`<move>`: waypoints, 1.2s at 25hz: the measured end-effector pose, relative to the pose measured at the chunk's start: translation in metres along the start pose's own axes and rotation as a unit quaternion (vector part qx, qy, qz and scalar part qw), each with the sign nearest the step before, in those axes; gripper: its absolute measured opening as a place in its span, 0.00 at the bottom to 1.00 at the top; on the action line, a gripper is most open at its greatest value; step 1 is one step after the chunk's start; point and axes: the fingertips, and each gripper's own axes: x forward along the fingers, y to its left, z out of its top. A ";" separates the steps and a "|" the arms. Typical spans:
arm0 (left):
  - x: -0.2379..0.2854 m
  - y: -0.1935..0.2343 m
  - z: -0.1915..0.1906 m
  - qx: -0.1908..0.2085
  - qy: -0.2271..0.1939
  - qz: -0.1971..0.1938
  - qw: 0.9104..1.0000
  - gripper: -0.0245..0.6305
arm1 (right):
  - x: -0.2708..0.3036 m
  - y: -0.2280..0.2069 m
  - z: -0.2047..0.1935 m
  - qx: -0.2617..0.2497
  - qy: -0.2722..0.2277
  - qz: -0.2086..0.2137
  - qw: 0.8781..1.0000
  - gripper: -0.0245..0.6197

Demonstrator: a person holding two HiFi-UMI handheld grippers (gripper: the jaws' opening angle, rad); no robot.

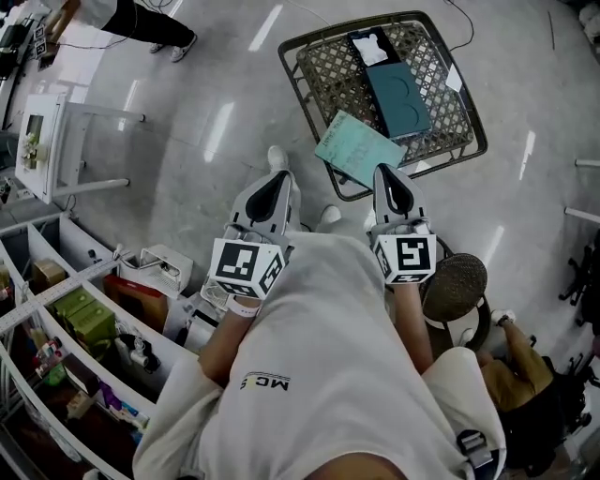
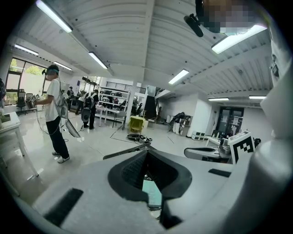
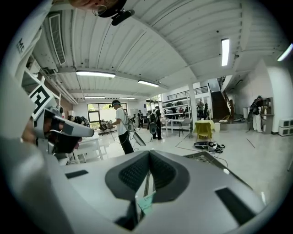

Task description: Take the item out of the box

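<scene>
Item: flat pale-teal packet (image 1: 359, 150), tilted, one corner pinched by the right gripper (image 1: 387, 178), whose jaws are pressed together on it. In the head view the packet overlaps the near rim of the wire basket (image 1: 328, 75). Basket: stands on the grey floor (image 1: 216, 112) and contains a dark teal flat pack (image 1: 398, 98) and a black pack with a white label (image 1: 373, 47). Left gripper (image 1: 274, 180): level with the right, apart from the packet, jaws closed on nothing; the packet shows through the gap below them. Surroundings: white side table (image 1: 56, 141) and stocked shelving (image 1: 84, 323) at left; a person (image 1: 141, 19) stands at upper left.
</scene>
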 end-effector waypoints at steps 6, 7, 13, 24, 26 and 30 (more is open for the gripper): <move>0.054 0.036 0.015 -0.001 0.016 -0.041 0.999 0.07 | 0.049 -0.017 0.004 0.008 0.013 -0.040 0.999 0.06; 0.067 0.045 0.018 -0.003 0.020 -0.052 0.998 0.07 | 0.060 -0.022 0.007 0.008 0.016 -0.052 0.998 0.06; 0.155 0.097 0.054 -0.008 0.058 -0.146 0.987 0.07 | 0.119 -0.049 0.032 0.035 0.043 -0.156 0.986 0.06; 0.236 0.214 0.124 0.012 0.070 -0.214 0.974 0.07 | 0.240 -0.059 0.078 0.059 0.057 -0.247 0.965 0.06; 0.245 0.236 0.131 0.009 0.071 -0.209 0.975 0.07 | 0.259 -0.056 0.088 0.053 0.057 -0.248 0.966 0.06; 0.254 0.252 0.136 0.001 0.074 -0.209 0.975 0.07 | 0.279 -0.054 0.094 0.048 0.061 -0.243 0.967 0.06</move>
